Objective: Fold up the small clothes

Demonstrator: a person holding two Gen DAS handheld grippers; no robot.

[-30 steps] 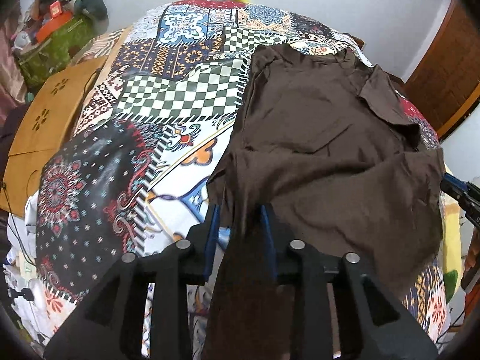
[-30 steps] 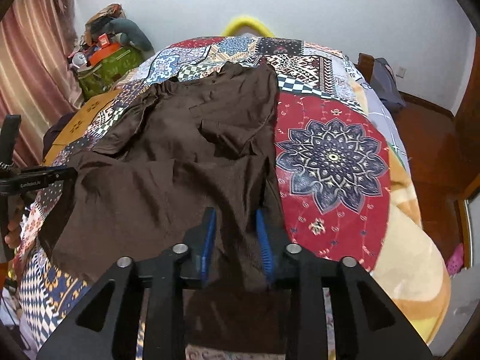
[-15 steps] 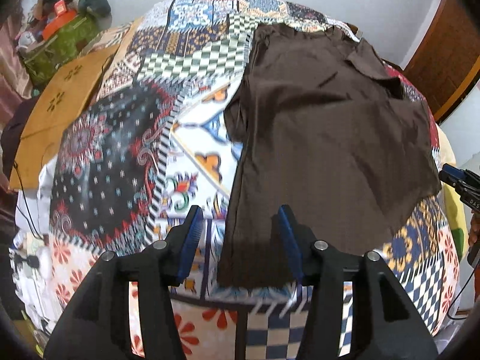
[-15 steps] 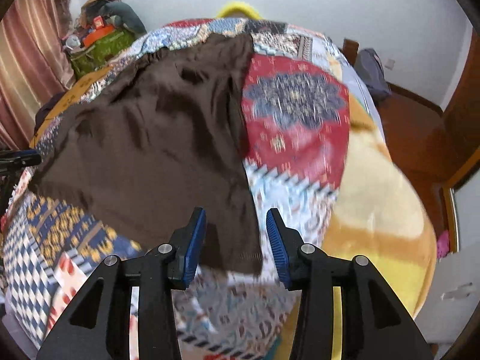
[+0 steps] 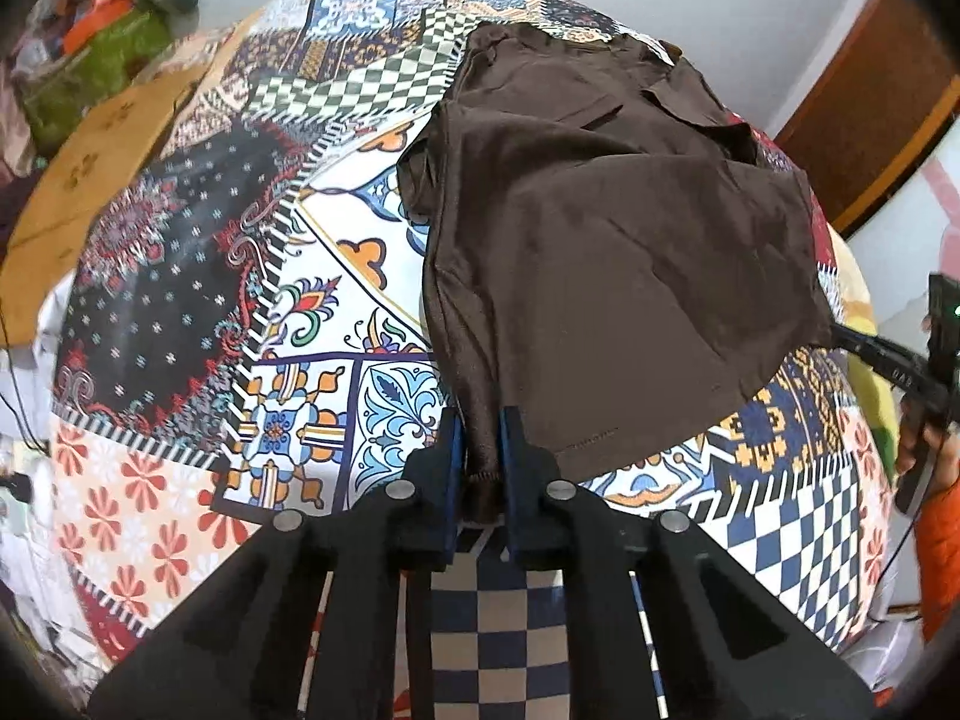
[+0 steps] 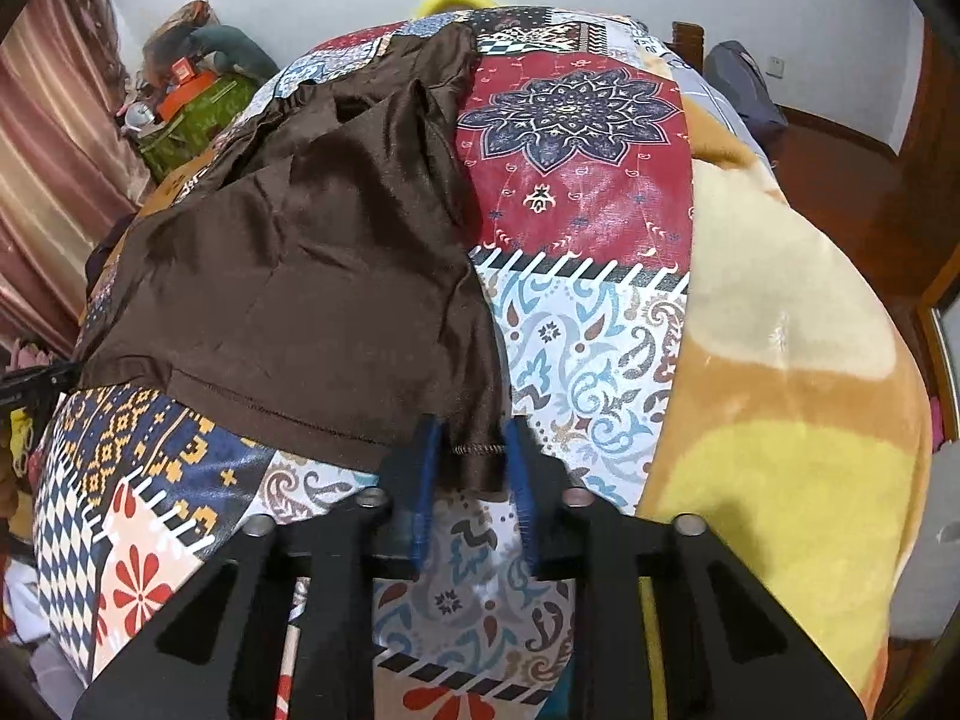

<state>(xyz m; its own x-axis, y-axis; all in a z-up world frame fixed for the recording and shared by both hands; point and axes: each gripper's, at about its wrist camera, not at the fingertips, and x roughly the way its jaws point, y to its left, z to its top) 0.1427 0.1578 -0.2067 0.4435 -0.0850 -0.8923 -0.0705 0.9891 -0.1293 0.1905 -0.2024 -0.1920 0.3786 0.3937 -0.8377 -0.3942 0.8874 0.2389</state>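
A dark brown garment (image 5: 600,252) lies spread on the patchwork bedspread (image 5: 240,300). My left gripper (image 5: 481,438) is at the garment's near left corner. Its jaws are closing, and the blue pads pinch the bunched hem. In the right wrist view the same garment (image 6: 312,276) fills the left half of the bed (image 6: 576,180). My right gripper (image 6: 471,450) is at the near right corner, its jaws closing with the stitched hem caught between the pads. Each gripper shows at the edge of the other's view: the right gripper (image 5: 882,354) and the left gripper (image 6: 30,384).
A wooden board (image 5: 90,168) and a green bag of clutter (image 5: 90,42) stand left of the bed. A striped curtain (image 6: 42,150) hangs beyond them. A yellow-orange blanket (image 6: 780,360) covers the bed's right side. A hand with an orange sleeve (image 5: 942,516) holds the right gripper.
Both grippers opened and drew back toward the near hem as the garment settled flat. Now both have closed on its near corners.
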